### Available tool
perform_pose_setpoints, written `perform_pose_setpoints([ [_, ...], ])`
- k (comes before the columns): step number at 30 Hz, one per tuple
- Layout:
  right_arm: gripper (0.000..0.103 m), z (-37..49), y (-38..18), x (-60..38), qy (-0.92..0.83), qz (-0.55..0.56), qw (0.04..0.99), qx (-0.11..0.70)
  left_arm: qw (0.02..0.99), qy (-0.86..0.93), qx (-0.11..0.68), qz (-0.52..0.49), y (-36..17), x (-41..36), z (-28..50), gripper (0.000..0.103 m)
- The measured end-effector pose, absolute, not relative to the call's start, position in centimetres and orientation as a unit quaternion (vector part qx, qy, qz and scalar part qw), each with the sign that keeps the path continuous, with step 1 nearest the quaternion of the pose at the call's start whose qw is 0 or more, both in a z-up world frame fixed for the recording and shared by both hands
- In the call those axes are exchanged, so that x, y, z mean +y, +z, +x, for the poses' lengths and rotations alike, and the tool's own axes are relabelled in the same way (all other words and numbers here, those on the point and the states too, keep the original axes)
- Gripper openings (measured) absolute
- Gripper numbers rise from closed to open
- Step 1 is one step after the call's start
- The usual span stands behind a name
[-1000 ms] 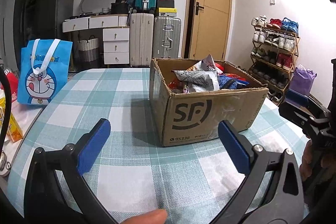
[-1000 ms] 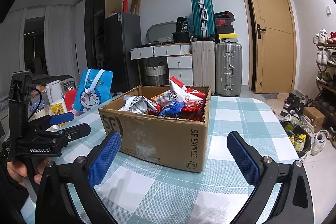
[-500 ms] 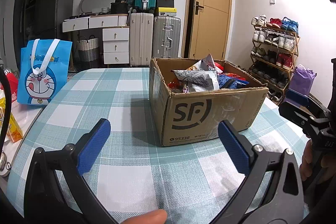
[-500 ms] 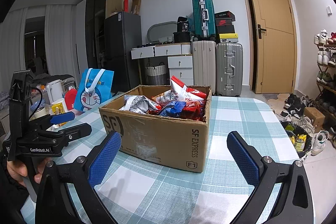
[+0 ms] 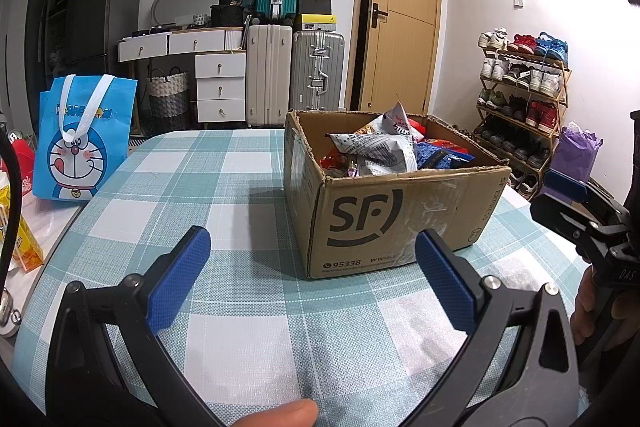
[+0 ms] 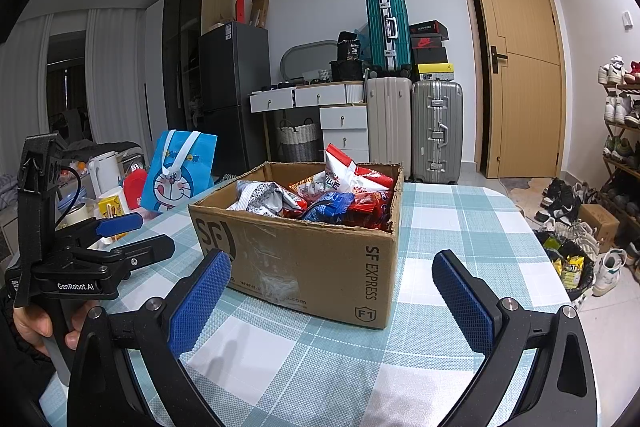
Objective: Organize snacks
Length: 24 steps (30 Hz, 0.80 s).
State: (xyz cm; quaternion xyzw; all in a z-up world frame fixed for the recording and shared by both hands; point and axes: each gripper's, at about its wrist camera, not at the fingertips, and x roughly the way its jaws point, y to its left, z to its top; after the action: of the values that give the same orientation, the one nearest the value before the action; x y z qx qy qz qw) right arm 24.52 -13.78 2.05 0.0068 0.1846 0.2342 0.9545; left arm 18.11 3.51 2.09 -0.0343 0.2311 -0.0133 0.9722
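An open cardboard box (image 5: 400, 223) printed SF stands on the checked tablecloth (image 5: 240, 307); it also shows in the right wrist view (image 6: 304, 259). It holds several snack bags (image 5: 380, 147), silver, red and blue (image 6: 340, 203). My left gripper (image 5: 312, 279) is open and empty, low over the cloth in front of the box's left corner. My right gripper (image 6: 332, 299) is open and empty, in front of the box's right corner. Each gripper shows at the edge of the other's view, the right one (image 5: 576, 203) and the left one (image 6: 120, 239).
A blue Doraemon bag (image 5: 82, 139) stands at the table's left edge, with a yellow carton (image 5: 24, 243) and a kettle (image 6: 104, 171) nearby. Suitcases (image 5: 292, 67) and drawers stand by the far wall. A shoe rack (image 5: 520, 95) stands right of the table.
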Motion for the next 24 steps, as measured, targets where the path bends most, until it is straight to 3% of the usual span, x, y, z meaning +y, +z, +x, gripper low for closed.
perform_pose_setpoints([
  [24,0.103,24.68,1.96,-13.66,0.235,0.007,0.954,0.186,0.972,-0.013,0.231,-0.034,2.09,3.51,18.13,0.102],
])
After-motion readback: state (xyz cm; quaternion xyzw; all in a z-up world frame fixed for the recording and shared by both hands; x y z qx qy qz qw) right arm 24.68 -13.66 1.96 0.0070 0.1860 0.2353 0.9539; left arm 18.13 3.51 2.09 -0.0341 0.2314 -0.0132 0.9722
